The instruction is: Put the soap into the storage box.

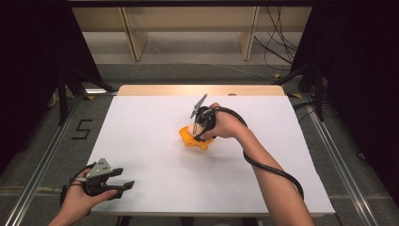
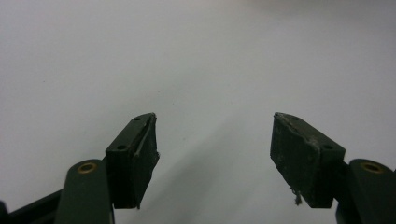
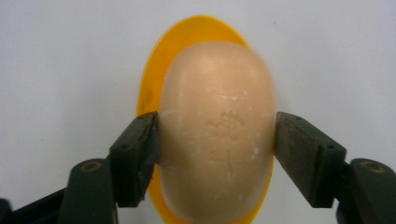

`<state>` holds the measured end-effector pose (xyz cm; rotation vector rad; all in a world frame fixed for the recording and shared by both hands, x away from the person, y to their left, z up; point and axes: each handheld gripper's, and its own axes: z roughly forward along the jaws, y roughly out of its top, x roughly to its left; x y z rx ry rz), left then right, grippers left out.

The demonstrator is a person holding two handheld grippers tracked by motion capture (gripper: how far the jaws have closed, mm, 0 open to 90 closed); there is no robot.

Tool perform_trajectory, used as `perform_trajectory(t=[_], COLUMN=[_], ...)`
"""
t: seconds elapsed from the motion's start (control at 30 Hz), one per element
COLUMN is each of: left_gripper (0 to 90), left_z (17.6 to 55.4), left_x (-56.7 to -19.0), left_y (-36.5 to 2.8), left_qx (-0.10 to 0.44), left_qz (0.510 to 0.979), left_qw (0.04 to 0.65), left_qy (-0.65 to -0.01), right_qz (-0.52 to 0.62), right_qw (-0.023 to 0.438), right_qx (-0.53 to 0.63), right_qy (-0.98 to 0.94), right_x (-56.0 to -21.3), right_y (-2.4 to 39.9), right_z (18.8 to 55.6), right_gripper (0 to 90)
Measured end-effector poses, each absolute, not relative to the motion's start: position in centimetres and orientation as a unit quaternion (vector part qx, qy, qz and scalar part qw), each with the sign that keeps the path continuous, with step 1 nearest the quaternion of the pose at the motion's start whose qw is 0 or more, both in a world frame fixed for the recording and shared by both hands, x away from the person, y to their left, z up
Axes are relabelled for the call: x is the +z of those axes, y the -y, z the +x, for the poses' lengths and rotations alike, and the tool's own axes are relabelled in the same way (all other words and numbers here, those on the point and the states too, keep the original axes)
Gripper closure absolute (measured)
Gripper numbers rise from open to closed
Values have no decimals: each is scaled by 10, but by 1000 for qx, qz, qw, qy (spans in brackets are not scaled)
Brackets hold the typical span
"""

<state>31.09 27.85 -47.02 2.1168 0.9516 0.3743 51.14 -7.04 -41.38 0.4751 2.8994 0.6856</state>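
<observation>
The right gripper had its jaws closed on the long sides of a peach-coloured bar of soap, both pads pressed against it. The soap lay in an orange soap dish near the middle of the white surface, and whether it was resting on the dish or just lifted off could not be told. The step in hand looked like the grasp itself, at pick-up or set-down. A lift would call for a straight rise, firm enough that the slick bar did not slip. The left gripper hovered near the front left edge, jaws wide and empty.
</observation>
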Motion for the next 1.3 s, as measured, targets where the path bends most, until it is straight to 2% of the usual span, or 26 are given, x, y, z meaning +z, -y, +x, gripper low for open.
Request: perform_trajectory(t=[0.13,0.3,0.37,0.4,0.47,0.53,0.8,1.13,1.3], left_gripper=[316,316,316,316,316,316,316,316,316], left_z=[311,311,311,311,310,311,311,312,311], left_x=[-470,-470,-470,-470,-471,-470,-471,-472,-473], left_y=[-278,-278,-278,-278,-278,-278,-278,-278,-277], left_qx=[146,147,147,147,144,146,148,148,144], left_qz=[832,831,831,831,828,828,830,830,828], left_qw=[384,385,385,386,388,390,385,382,381], left_qy=[-373,-373,-373,-373,-379,-376,-375,-378,-386], right_qz=[155,154,156,163,164,175,202,251,280], right_qw=[62,68,70,74,76,83,119,130,141], right_qx=[233,238,244,242,242,243,260,283,295], right_qy=[-958,-957,-955,-954,-953,-950,-937,-917,-903], right_x=[-409,-406,-405,-403,-402,-398,-394,-413,-434], right_y=[71,75,77,81,83,92,121,170,190], right_z=[511,510,509,506,505,498,474,432,403], right_gripper=[335,383,424,480,507,588,714,724,691])
